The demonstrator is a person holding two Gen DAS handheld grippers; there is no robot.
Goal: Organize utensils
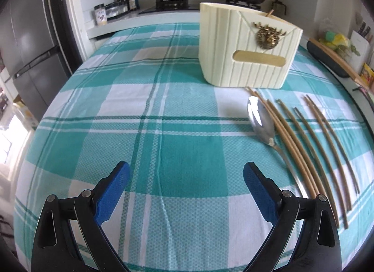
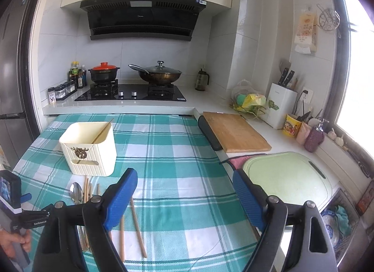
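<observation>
A cream ribbed utensil holder [image 1: 247,47] stands on the teal checked tablecloth [image 1: 163,108]; it also shows in the right wrist view [image 2: 90,148] with one chopstick [image 2: 102,131] leaning inside it. A metal spoon [image 1: 261,120] and several brown chopsticks [image 1: 315,136] lie side by side in front of the holder. In the right wrist view the spoon [image 2: 76,192] and chopsticks [image 2: 138,227] lie partly hidden behind the left finger. My left gripper [image 1: 185,178] is open and empty, low over the cloth, left of the spoon. My right gripper [image 2: 184,190] is open and empty, high above the table.
A stove [image 2: 131,94] with a black pot [image 2: 104,73] and a lidded wok [image 2: 160,73] is at the back. A wooden cutting board [image 2: 236,134] and a green board [image 2: 287,178] lie to the right. A fridge [image 1: 25,49] stands to the left.
</observation>
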